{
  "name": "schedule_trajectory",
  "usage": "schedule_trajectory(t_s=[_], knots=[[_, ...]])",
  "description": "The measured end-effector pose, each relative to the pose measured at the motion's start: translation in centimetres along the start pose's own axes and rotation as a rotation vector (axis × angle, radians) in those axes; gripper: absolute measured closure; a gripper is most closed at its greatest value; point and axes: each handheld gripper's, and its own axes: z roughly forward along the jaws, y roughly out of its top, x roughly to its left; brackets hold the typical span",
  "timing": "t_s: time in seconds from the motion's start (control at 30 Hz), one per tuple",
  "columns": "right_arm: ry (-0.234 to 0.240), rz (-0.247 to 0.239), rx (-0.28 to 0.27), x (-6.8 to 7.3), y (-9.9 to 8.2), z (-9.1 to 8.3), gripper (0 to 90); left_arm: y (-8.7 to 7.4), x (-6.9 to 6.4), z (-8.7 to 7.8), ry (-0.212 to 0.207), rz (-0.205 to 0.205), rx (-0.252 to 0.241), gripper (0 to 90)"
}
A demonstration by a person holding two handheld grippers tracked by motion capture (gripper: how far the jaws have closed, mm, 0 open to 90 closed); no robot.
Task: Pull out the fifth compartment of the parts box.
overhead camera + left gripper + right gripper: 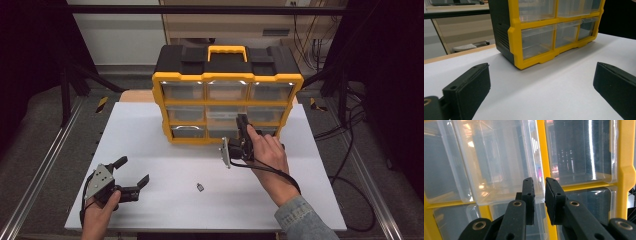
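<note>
Right at the nearly shut jaws of the right gripper [539, 185], a clear drawer [496, 162] of the yellow organizer [227, 80] could get nudged crooked, while the left gripper [131, 172] is held wide open, empty.

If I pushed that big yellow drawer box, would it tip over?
Probably not: the organizer sits flat on the table and looks wider than tall. It would likely slide. Its clear drawers look empty, so it's probably fairly light.

Bright overhead light, dark surroundings, glare on clear drawers [499, 157] (streaky reflections), soft close-up focus
</note>
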Motion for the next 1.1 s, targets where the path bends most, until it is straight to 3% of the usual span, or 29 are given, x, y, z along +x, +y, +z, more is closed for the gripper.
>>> schedule_trajectory(t_s=[0.67,1.1], knots=[[0.009,-0.009,-0.018,-0.1,0.0,-2.5,77.3,0.0,0.2,-0.1,0.003,-0.008,-0.006,0.9],[0.016,0.006,-0.016,0.0,-0.1,-3.8,77.2,0.0,0.0,0.0,0.002,0.011,0.001,0.9]])
